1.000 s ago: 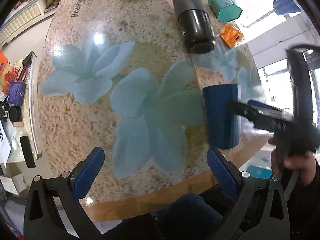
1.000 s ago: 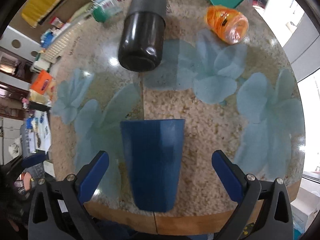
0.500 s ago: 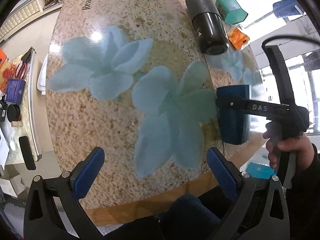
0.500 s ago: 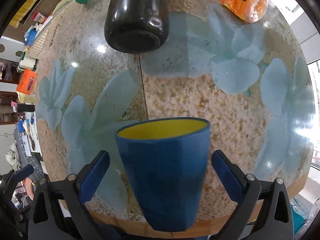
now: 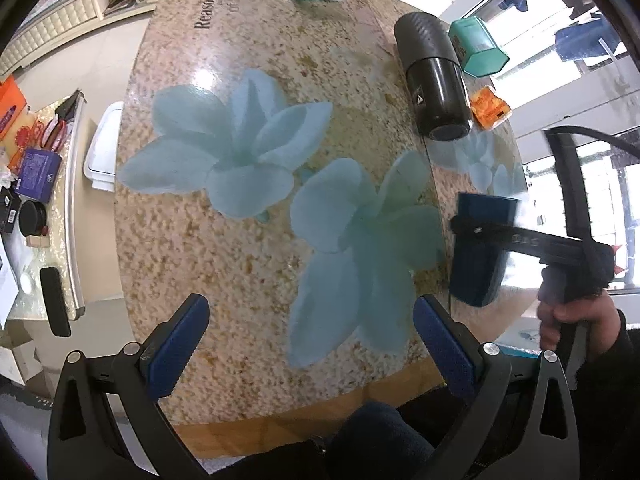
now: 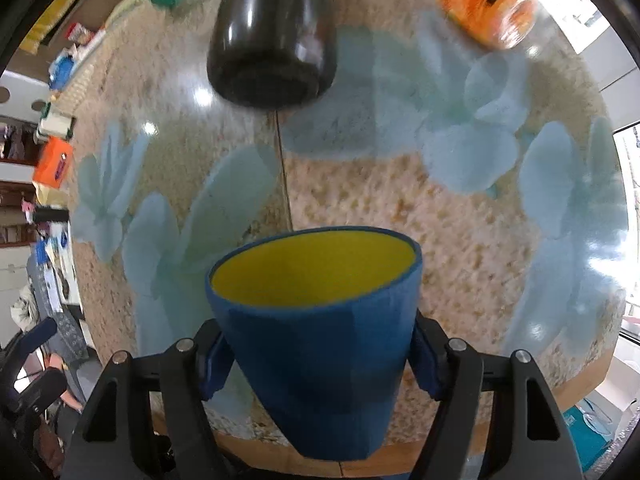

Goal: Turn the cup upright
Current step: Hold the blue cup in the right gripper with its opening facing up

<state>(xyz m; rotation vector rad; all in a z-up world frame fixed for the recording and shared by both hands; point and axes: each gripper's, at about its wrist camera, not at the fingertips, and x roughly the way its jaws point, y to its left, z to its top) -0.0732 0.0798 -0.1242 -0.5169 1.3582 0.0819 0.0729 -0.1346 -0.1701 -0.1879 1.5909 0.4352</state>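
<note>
Because its yellow mouth needs to face up, we are clamping the right gripper (image 6: 318, 364) around the blue plastic cup (image 6: 316, 344) — lifting it clear of the flower-printed stone table (image 6: 400, 208) — while the left gripper (image 5: 308, 348) is idling with its jaws spread wide.

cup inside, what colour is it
Yellow inside, blue outside; the cup shows it best in the right wrist view.
</note>
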